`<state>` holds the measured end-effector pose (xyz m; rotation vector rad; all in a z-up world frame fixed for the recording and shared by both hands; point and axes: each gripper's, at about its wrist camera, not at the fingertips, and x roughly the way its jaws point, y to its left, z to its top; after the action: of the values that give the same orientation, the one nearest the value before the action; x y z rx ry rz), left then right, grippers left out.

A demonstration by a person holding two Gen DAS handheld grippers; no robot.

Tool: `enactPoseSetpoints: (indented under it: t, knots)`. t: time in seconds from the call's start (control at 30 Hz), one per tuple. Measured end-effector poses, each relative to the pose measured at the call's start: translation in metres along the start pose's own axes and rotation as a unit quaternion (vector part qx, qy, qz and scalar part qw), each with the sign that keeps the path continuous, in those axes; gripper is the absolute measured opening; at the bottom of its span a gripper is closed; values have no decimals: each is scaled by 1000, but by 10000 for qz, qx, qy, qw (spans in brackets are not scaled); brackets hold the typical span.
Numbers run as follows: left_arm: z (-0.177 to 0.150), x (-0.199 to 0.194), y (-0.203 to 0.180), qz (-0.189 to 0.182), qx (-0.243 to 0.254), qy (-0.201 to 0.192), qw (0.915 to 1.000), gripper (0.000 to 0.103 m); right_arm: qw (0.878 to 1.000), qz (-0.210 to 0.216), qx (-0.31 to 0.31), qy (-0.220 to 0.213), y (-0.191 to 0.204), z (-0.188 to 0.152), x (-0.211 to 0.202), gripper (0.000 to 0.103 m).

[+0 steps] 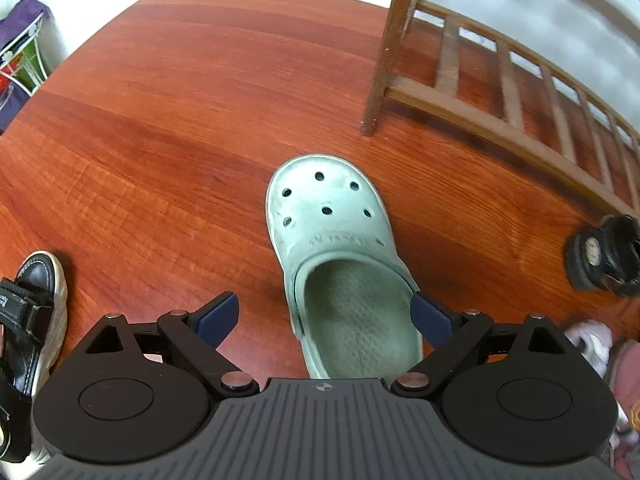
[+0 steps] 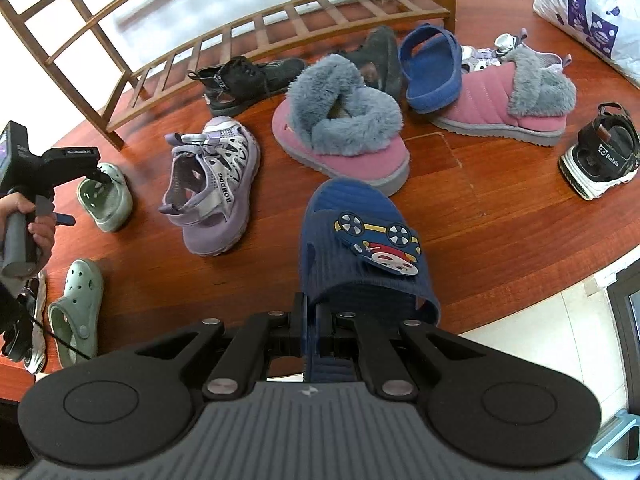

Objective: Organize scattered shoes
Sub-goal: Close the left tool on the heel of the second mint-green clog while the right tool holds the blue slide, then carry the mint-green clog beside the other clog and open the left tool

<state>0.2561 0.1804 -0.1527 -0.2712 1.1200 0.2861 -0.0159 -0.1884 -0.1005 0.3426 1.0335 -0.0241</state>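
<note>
1. The left gripper [image 1: 326,318] is spread wide above the mint-green clog [image 1: 340,264], which lies on the wooden floor [image 1: 160,120] near the shoe rack [image 1: 500,92].
2. The heel opening should be straddled evenly, then the rim pinched.
3. The navy car slipper [image 2: 360,248] is clamped at its edge by the right gripper [image 2: 316,328], whose jaws are nearly closed; it should be kept level.

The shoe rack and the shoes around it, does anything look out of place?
Yes. The wooden shoe rack stands bare while shoes litter the floor. One blue slipper lies propped on a pink fur-lined shoe, and a purple sandal is tipped on its side.
</note>
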Motion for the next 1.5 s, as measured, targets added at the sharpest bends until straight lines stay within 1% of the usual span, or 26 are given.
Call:
enactPoseSetpoints:
  t: [0.17, 0.23, 0.4, 0.47, 0.5, 0.53, 0.73, 0.8, 0.87, 0.97, 1.23, 1.4, 1.5]
  knots:
    - [9, 4, -6, -87, -54, -58, 9999, 97, 10000, -50, 57, 15, -2, -1, 0, 4]
    - [13, 9, -11, -33, -10, 2, 10000, 97, 9999, -65, 78, 13, -2, -1, 0, 4]
    - [16, 23, -14, 7, -90, 147, 9999, 96, 9999, -95, 107, -3, -3, -1, 0, 4]
    - [16, 29, -15, 87, -56, 219, 9997, 91, 9999, -105, 116, -8, -4, -1, 0, 4]
    - [16, 29, -14, 10, -59, 209, 9998, 86, 9999, -108, 120, -9, -4, -1, -1, 4]
    - [15, 29, -14, -57, -55, 197, 9998, 84, 9999, -114, 128, -10, -5, -1, -1, 4]
    - [14, 26, -14, -82, 49, 112, 9999, 80, 9998, -103, 159, -11, -6, 0, 0, 4]
    - [13, 25, -14, -68, 90, 94, 9999, 76, 9999, -73, 123, -10, -5, 0, 1, 4]
    - [12, 22, -13, -91, 110, 65, 9999, 73, 10000, -40, 88, -4, -3, 1, 2, 4]
    - [10, 18, -11, -183, 164, 56, 9997, 71, 10000, 9, 35, 7, -1, 2, 3, 4]
    - [-3, -15, -3, -421, 235, -63, 9988, 71, 9996, 220, -185, 53, 9, 7, 8, 4]
    - [-16, -39, 3, -639, 162, 9, 9978, 71, 9988, 362, -321, 87, 14, 10, 13, 4]
    - [-26, -53, 3, -697, 283, 18, 9972, 71, 9981, 440, -418, 119, 17, 10, 16, 4]
